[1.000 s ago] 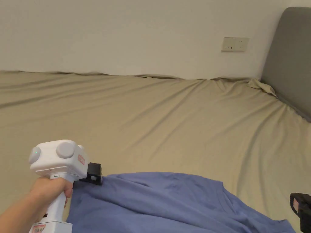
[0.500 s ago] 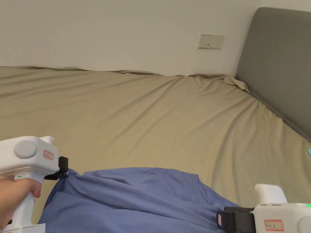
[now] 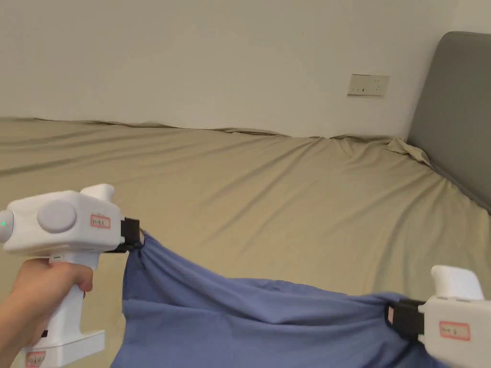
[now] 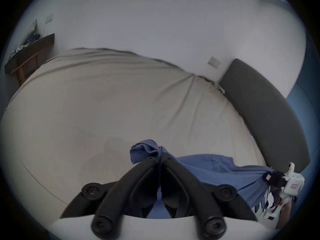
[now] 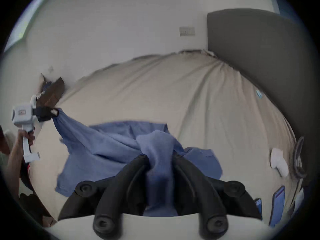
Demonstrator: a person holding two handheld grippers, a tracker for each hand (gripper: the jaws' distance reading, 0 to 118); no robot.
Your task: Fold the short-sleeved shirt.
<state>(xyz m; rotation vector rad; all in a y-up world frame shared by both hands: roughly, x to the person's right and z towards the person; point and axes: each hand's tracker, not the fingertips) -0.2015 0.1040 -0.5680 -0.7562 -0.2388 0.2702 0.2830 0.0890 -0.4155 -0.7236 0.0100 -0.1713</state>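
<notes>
Both grippers now hold the blue shirt (image 3: 249, 321) up off the tan bed sheet (image 3: 287, 191), whereas 1 second ago it lay flat on the sheet with the left gripper (image 3: 136, 239) low at its corner and the right gripper (image 3: 391, 318) barely at the frame edge. In the head view the left gripper sits higher than before, its jaws pinching a bunched corner of the cloth, and the fabric stretches taut from there to the right gripper, which has come in at the lower right. In the left gripper view the left gripper (image 4: 160, 159) has its 2 jaws pressed together on a blue fold (image 4: 145, 150). In the right gripper view the right gripper (image 5: 160, 157) clamps a thick wad of shirt (image 5: 155, 145), jaws held slightly apart by it. The lower part of the shirt hangs down toward the sheet. The grey headboard (image 3: 455, 110) stands at the right.
</notes>
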